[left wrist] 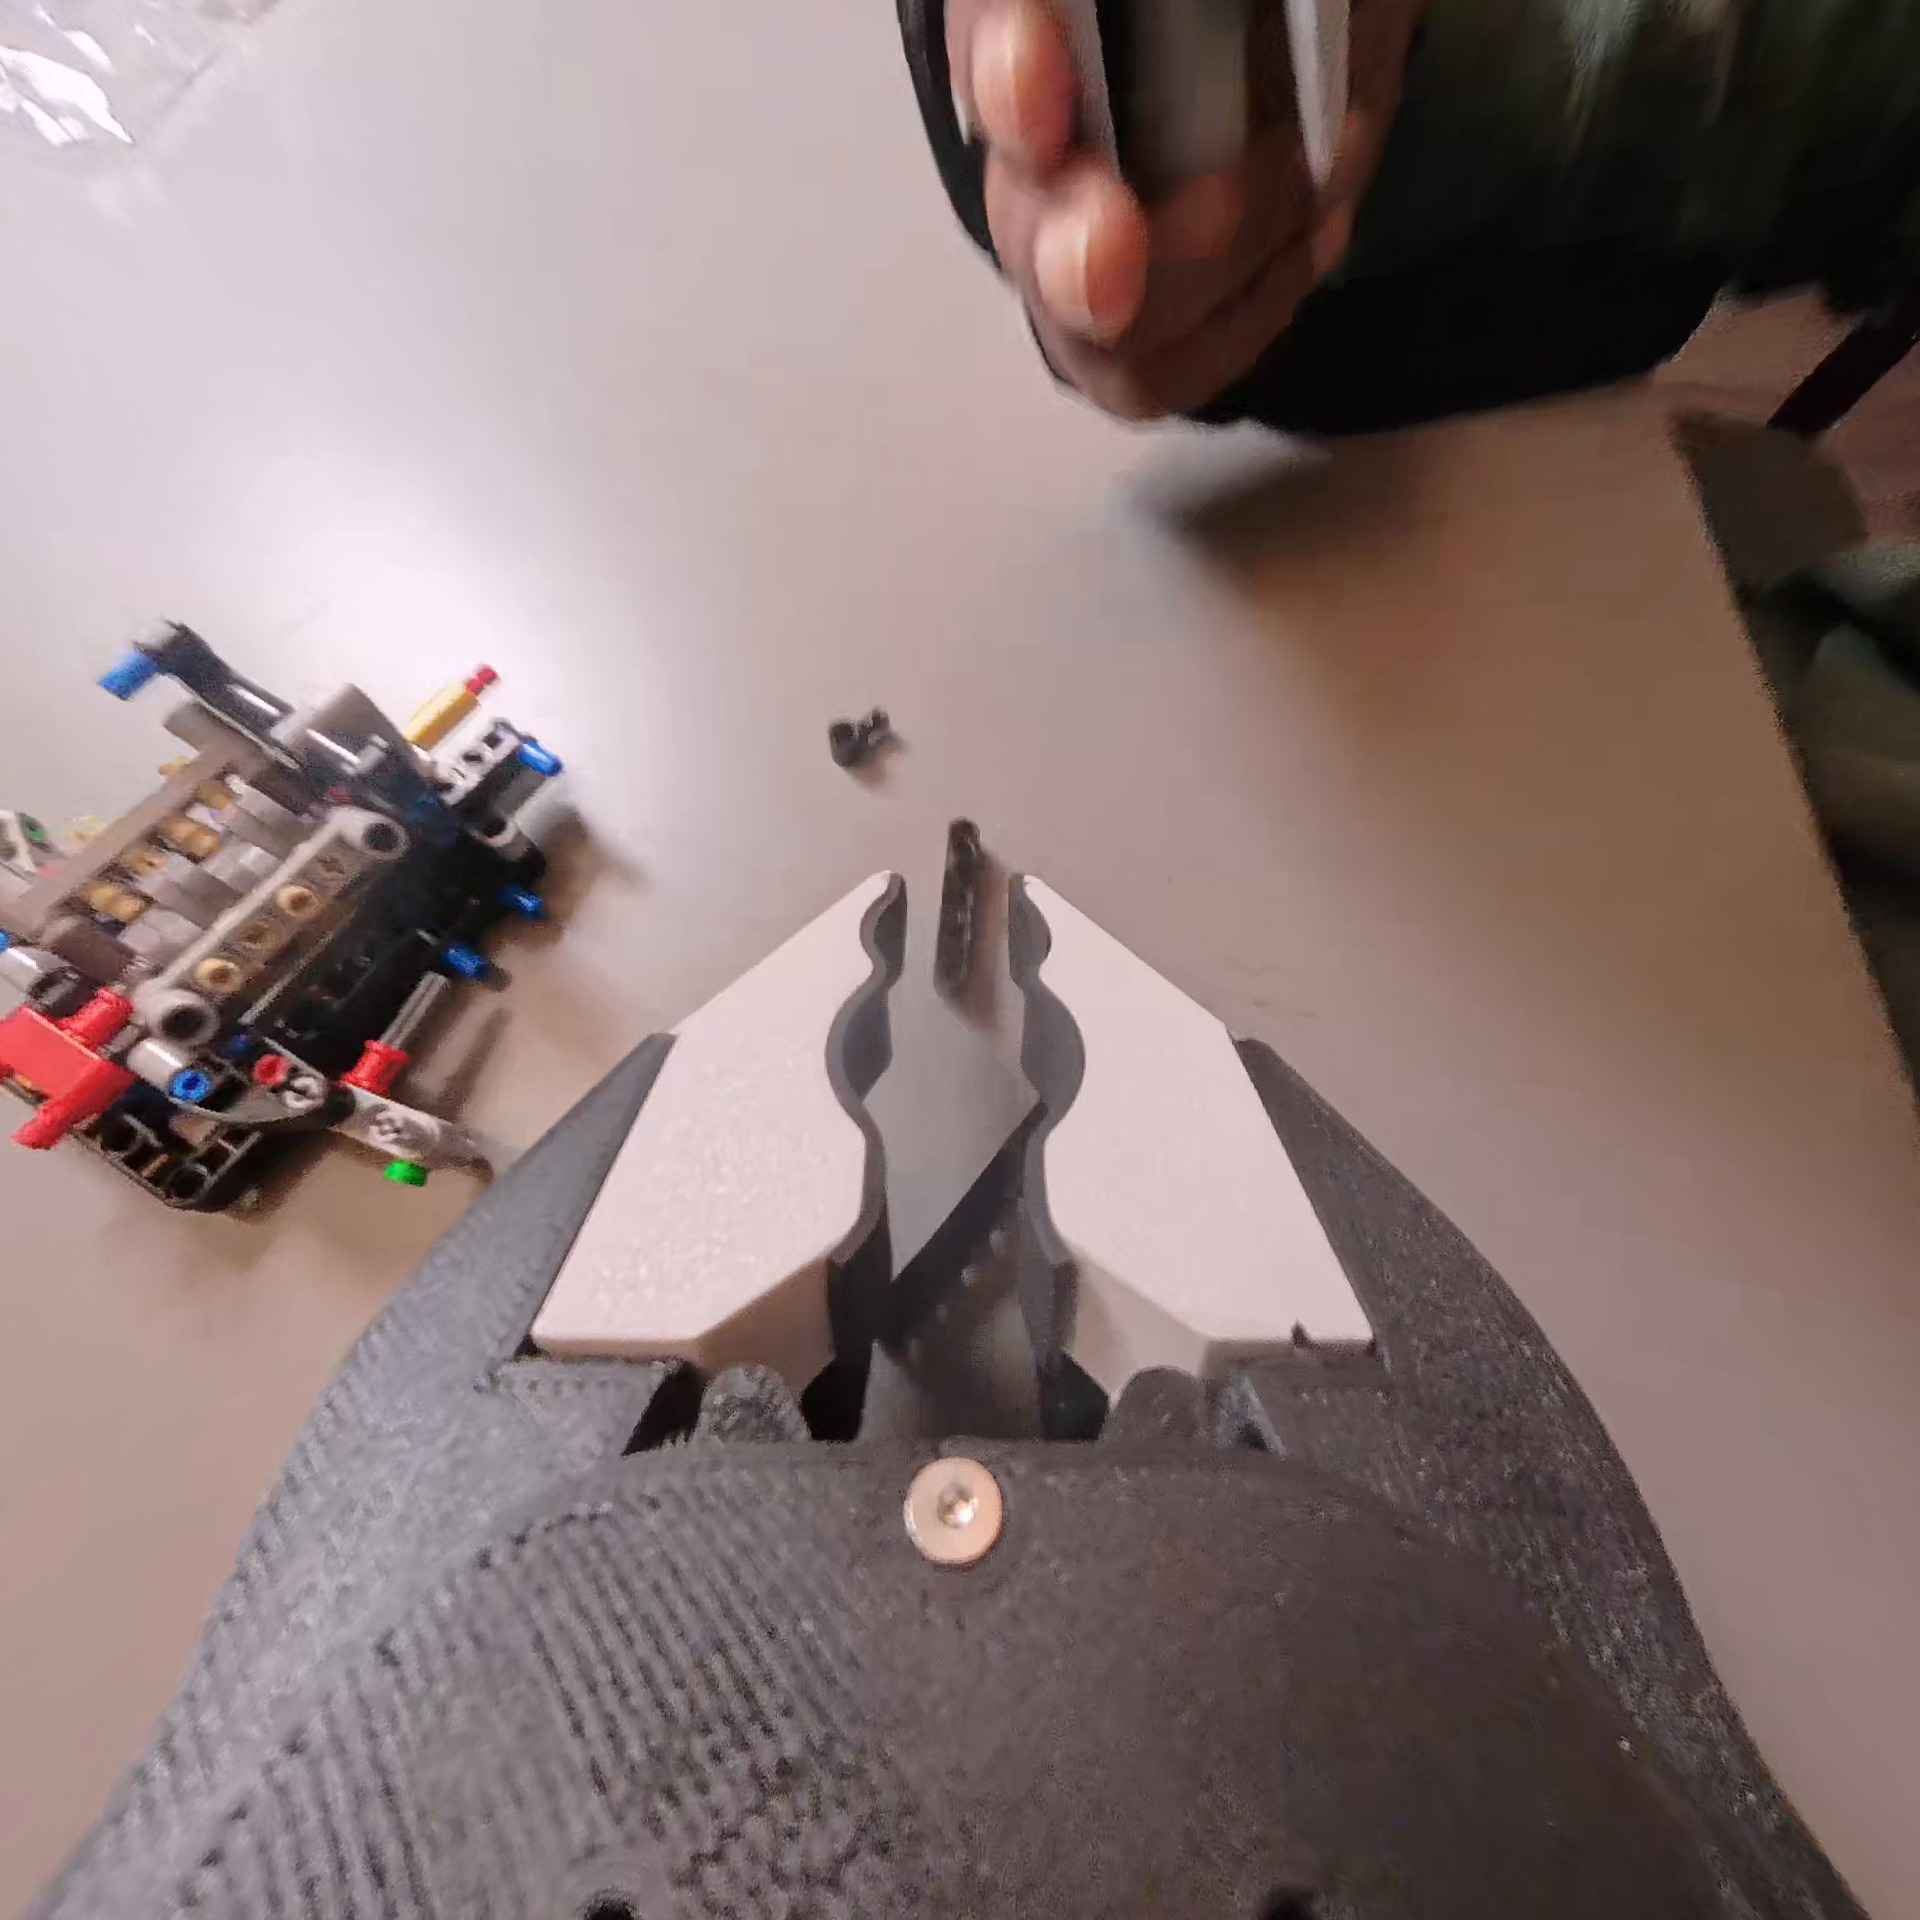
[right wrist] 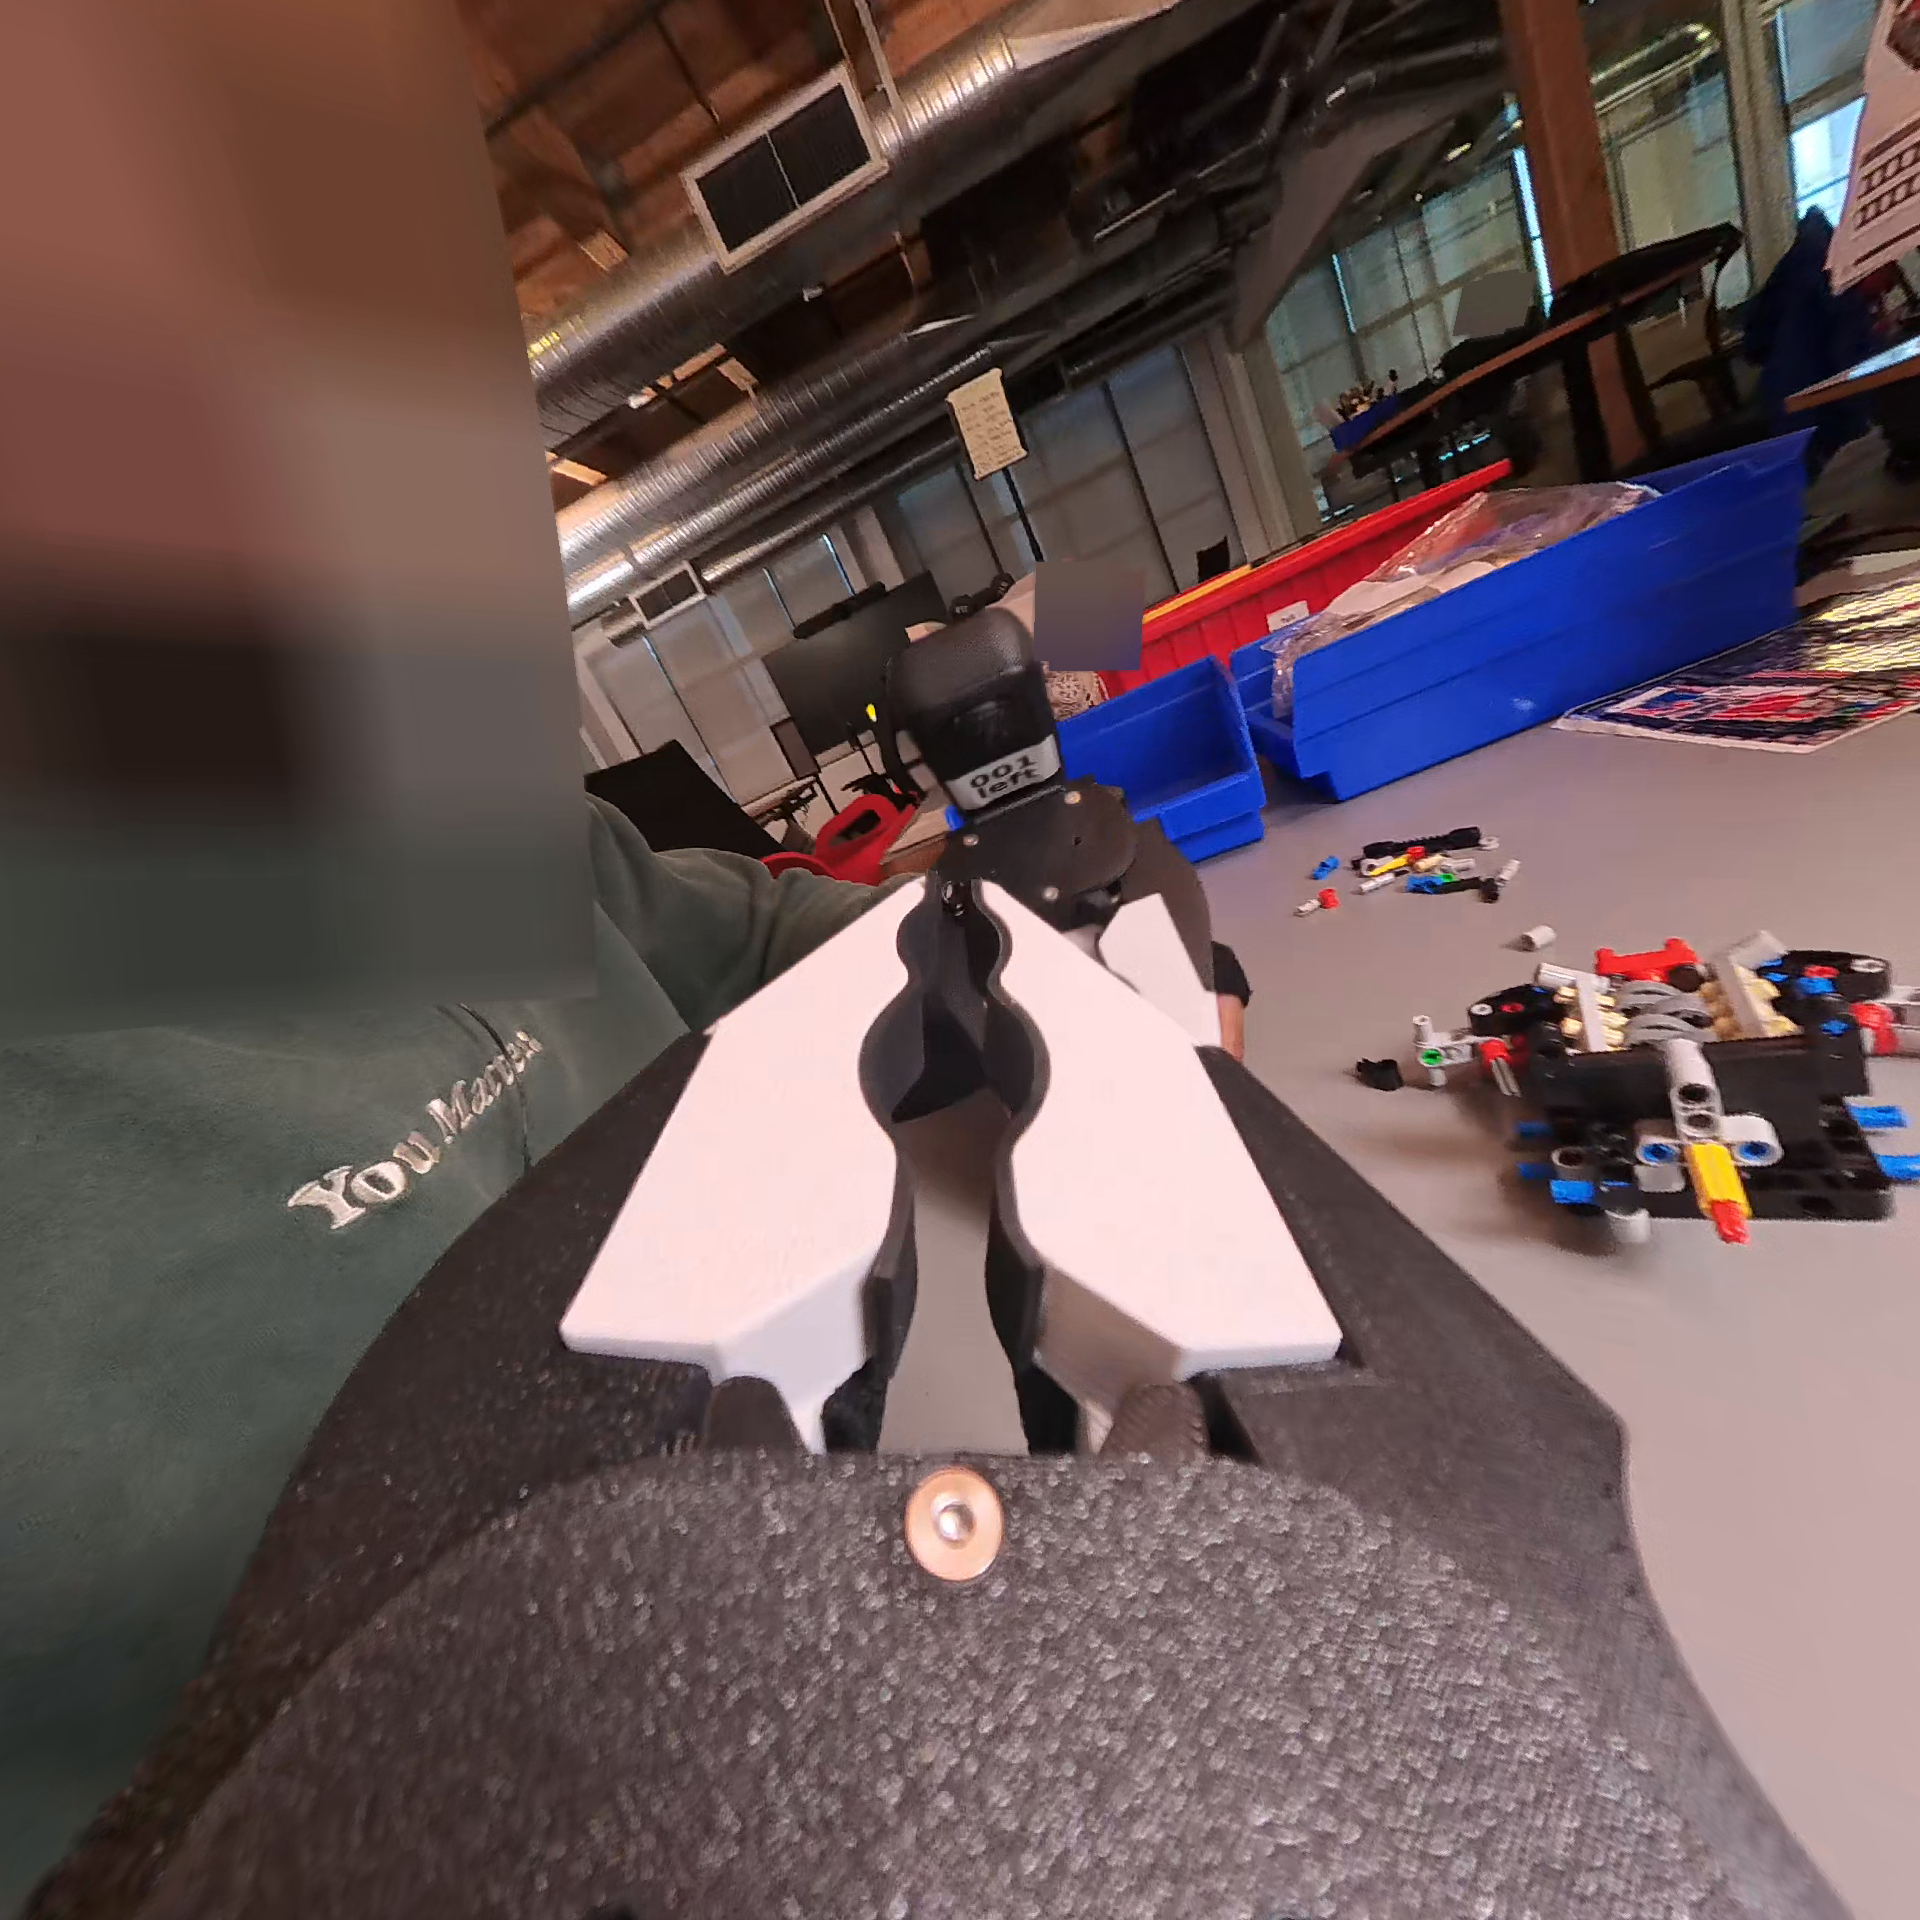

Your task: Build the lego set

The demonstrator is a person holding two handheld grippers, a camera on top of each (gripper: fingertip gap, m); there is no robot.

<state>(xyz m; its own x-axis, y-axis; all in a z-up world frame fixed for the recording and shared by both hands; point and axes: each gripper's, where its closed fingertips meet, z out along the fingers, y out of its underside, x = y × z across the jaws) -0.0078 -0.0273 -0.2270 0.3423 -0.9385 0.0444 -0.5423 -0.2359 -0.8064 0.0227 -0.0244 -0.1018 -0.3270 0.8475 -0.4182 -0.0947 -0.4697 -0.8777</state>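
Note:
The partly built lego model (left wrist: 260, 935) of black, grey, red and blue parts lies on the table at my left; it also shows in the right wrist view (right wrist: 1683, 1081). My left gripper (left wrist: 956, 883) is shut on a black beam (left wrist: 961, 914) that sticks out past its tips, low over the table. A small black pin (left wrist: 862, 738) lies just ahead of it. My right gripper (right wrist: 951, 904) is raised and faces the left one, with its tips closed on a black lego piece (right wrist: 935, 1039). A hand (left wrist: 1091, 229) holds it, blurred.
Loose small lego parts (right wrist: 1403, 873) lie behind the model. Blue bins (right wrist: 1507, 644) and a red bin (right wrist: 1299, 592) stand at the back, beside a printed sheet (right wrist: 1766, 686). A plastic bag (left wrist: 62, 83) lies far left. The table edge (left wrist: 1714, 623) runs close on the right. My hands' fingertips stand some 12 centimetres from each other. The small black pin (left wrist: 862, 738) is about 6 centimetres from my left fingertips and 15 centimetres from my right.

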